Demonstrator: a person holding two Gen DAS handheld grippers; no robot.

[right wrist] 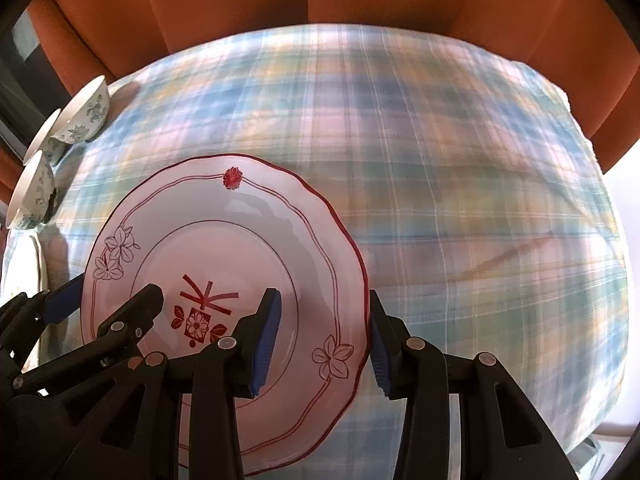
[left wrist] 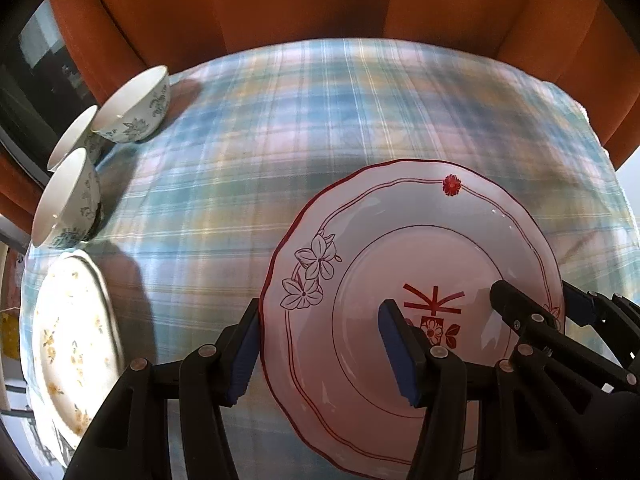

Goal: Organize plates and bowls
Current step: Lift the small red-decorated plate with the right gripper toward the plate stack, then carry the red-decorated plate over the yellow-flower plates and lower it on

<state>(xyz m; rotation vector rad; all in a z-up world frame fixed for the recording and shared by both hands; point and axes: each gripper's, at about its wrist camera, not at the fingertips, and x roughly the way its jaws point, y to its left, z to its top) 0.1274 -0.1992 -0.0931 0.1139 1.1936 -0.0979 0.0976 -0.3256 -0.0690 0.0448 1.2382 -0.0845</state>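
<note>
At the far left of the left wrist view, three floral bowls [left wrist: 132,108] and a yellow-flowered plate [left wrist: 76,344] are seen on the plaid-covered desk [left wrist: 320,120]. Right of centre, the red-patterned plate [left wrist: 400,240] is straddled by the left gripper [left wrist: 320,348] at its left rim and by the right gripper [right wrist: 324,340] at its right rim; whether the pads press cannot be told.
</note>
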